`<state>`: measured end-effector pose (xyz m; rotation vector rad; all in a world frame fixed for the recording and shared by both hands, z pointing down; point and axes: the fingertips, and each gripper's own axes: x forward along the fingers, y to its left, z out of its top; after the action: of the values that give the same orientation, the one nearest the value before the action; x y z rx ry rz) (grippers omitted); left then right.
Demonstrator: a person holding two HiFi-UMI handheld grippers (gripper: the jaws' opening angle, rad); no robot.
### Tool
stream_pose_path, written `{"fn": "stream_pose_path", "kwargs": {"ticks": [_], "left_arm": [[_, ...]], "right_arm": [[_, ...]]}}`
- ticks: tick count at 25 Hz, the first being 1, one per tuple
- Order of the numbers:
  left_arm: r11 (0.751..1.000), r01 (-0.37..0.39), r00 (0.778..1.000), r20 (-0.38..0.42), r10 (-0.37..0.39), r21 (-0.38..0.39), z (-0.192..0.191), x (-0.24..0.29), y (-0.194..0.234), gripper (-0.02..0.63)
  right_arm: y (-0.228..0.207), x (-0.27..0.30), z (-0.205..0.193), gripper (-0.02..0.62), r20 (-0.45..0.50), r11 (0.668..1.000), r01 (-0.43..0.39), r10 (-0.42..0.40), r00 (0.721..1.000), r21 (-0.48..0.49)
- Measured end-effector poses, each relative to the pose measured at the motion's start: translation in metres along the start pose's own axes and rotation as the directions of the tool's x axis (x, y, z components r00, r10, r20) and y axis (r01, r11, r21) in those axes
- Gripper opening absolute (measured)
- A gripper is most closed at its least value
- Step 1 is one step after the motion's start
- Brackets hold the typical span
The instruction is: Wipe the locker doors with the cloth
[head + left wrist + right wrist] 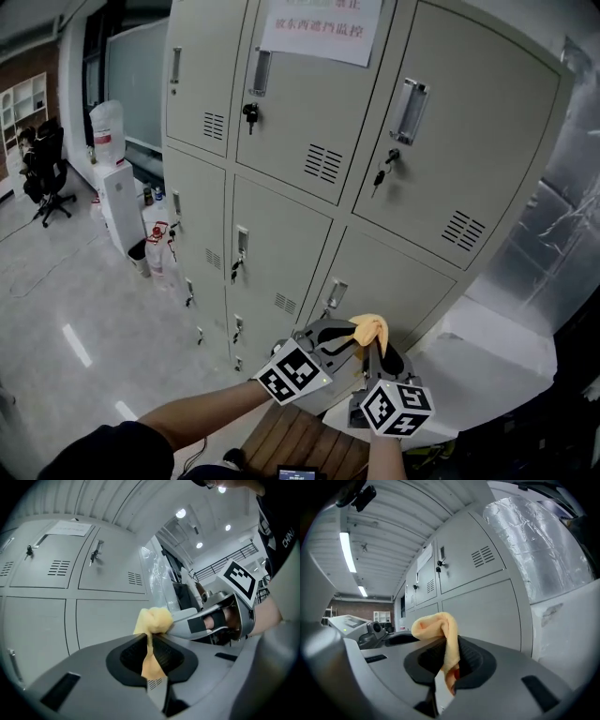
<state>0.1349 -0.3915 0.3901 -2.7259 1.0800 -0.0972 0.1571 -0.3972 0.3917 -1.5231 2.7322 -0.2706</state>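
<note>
A bunched yellow cloth is pinched from two sides just in front of the lower grey locker door. My left gripper is shut on the cloth; a strip of it runs down between the pads. My right gripper is also shut on the cloth, which folds over the jaws. The two grippers meet almost tip to tip. In the left gripper view, the right gripper comes in from the right. The lockers stand in rows, with keys in their locks.
A paper notice hangs on an upper door. A water dispenser and an office chair stand at the far left. Plastic-wrapped sheeting and a white ledge lie to the right of the lockers.
</note>
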Motion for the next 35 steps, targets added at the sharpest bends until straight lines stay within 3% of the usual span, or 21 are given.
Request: {"fn": "stream_pose_path", "kwargs": {"ticks": [7,10,15,21,25,29,31,35], "left_arm": [[0.986,-0.001,1.0,0.015,0.003,-0.168,0.059,0.003,0.026,0.051],[0.981,-0.017,1.0,-0.003,0.016,-0.193,0.081,0.003,0.033,0.05],[0.99,-0.013,0.999,0.03,0.017,-0.138,0.146,-0.003,0.049,0.049],[0.999,-0.038,0.992,0.122,0.035,0.021,0.262,-0.007,0.092,0.044],[0.988,-0.111,0.973,0.214,0.087,0.104,0.343,-0.006,0.127,0.04],[0.972,-0.172,0.948,0.294,0.119,0.161,0.411,-0.009,0.16,0.038],[0.967,-0.181,0.941,0.318,0.117,0.18,0.437,-0.01,0.173,0.038],[0.959,-0.211,0.934,0.327,0.142,0.187,0.474,-0.006,0.202,0.038]], "right_arm": [[0.013,0.003,0.068,0.063,0.065,0.995,0.042,-0.036,0.997,-0.092],[0.018,0.003,0.092,0.063,0.064,0.988,0.054,-0.045,0.997,-0.145],[0.036,-0.001,0.157,0.063,0.082,0.99,0.003,0.009,0.997,-0.144],[0.064,0.006,0.277,0.063,0.193,0.964,-0.038,0.091,0.977,-0.263],[0.081,0.015,0.364,0.063,0.301,0.936,0.003,0.11,0.947,-0.351],[0.099,0.027,0.437,0.063,0.331,0.915,-0.021,0.167,0.929,-0.402],[0.106,0.031,0.467,0.063,0.352,0.911,-0.029,0.188,0.917,-0.412],[0.113,0.045,0.513,0.063,0.4,0.9,0.036,0.157,0.903,-0.435]]}}
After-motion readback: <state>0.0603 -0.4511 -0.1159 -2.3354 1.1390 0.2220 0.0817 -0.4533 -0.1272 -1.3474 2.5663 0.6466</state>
